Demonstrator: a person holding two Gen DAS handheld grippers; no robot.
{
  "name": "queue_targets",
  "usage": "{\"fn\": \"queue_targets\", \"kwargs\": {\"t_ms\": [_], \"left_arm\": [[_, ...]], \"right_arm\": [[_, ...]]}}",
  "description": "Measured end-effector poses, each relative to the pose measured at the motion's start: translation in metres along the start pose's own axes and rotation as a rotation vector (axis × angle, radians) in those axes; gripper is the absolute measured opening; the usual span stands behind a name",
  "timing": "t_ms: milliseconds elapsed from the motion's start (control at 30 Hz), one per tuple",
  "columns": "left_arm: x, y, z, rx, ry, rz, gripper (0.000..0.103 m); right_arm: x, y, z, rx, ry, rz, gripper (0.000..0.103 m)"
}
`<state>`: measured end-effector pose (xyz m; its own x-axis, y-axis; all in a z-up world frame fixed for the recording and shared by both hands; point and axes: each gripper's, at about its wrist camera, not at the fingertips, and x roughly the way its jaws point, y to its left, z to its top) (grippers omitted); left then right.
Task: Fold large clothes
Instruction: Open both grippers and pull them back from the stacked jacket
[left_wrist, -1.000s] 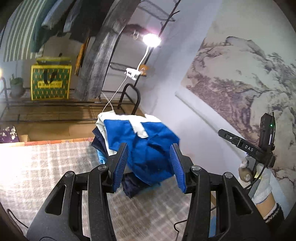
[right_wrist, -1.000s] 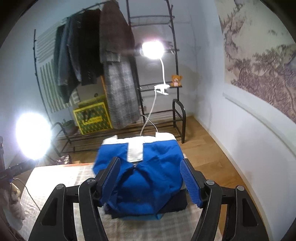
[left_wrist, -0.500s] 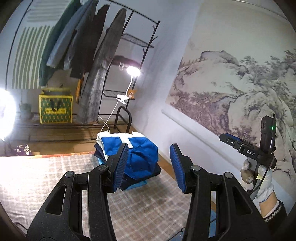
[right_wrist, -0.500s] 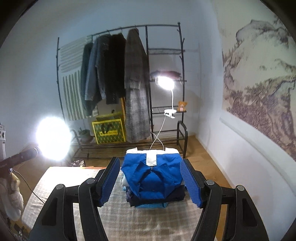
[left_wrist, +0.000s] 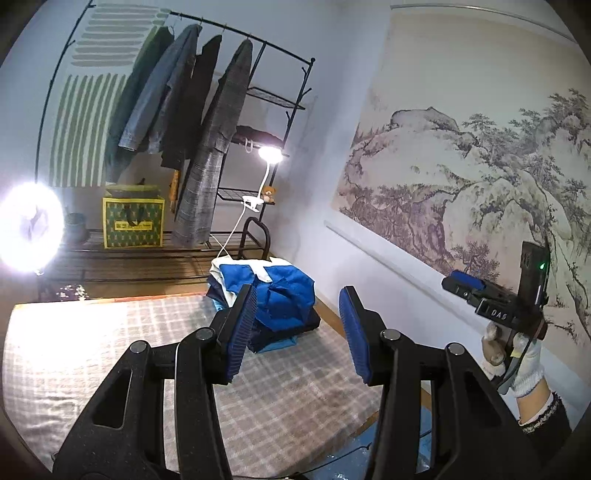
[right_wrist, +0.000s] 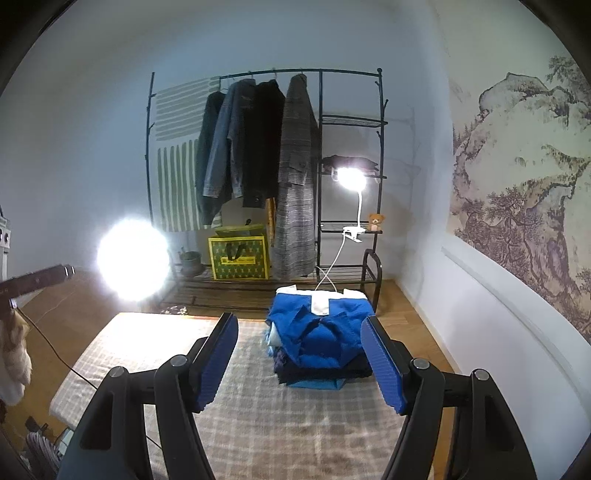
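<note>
A folded blue garment with a white collar (right_wrist: 321, 332) lies on top of a stack of folded clothes at the far right end of a checked grey mat (right_wrist: 258, 424); it also shows in the left wrist view (left_wrist: 280, 291). My left gripper (left_wrist: 295, 332) is open and empty, held well back from the stack. My right gripper (right_wrist: 301, 362) is open and empty, also back from the stack. The right gripper also shows in a gloved hand at the right of the left wrist view (left_wrist: 495, 299).
A black clothes rack (right_wrist: 266, 177) with hanging coats stands behind the mat. A clip lamp (right_wrist: 351, 181) and a bright round light (right_wrist: 129, 258) shine toward me. A yellow-green bag (right_wrist: 238, 256) sits on the rack's low shelf. A painted wall (left_wrist: 461, 177) runs along the right.
Both grippers have pulled back and up from the stack, which now looks smaller and farther away. Both stay open and empty.
</note>
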<state>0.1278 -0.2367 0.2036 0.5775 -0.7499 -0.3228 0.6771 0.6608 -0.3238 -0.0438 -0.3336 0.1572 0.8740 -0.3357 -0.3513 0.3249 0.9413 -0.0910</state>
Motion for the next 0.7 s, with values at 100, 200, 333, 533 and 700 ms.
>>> {"fn": "queue_targets", "kwargs": {"t_ms": [100, 200, 333, 533, 700], "left_arm": [[-0.017, -0.005, -0.001, 0.01, -0.011, 0.015, 0.047], [-0.036, -0.009, -0.006, 0.02, -0.025, 0.026, 0.048], [-0.046, -0.007, -0.027, 0.045, 0.009, 0.063, 0.06], [-0.054, 0.016, -0.081, 0.057, 0.095, 0.118, 0.077], [-0.062, 0.025, -0.125, 0.11, 0.14, 0.192, 0.087]], "right_arm": [[-0.013, 0.006, -0.006, 0.002, -0.004, 0.009, 0.071], [-0.023, 0.011, -0.012, -0.001, -0.005, 0.006, 0.074], [-0.032, 0.019, -0.026, -0.001, 0.016, -0.022, 0.079], [-0.048, 0.04, -0.061, -0.026, 0.051, -0.121, 0.093], [-0.061, 0.053, -0.096, -0.007, 0.052, -0.165, 0.103]]}}
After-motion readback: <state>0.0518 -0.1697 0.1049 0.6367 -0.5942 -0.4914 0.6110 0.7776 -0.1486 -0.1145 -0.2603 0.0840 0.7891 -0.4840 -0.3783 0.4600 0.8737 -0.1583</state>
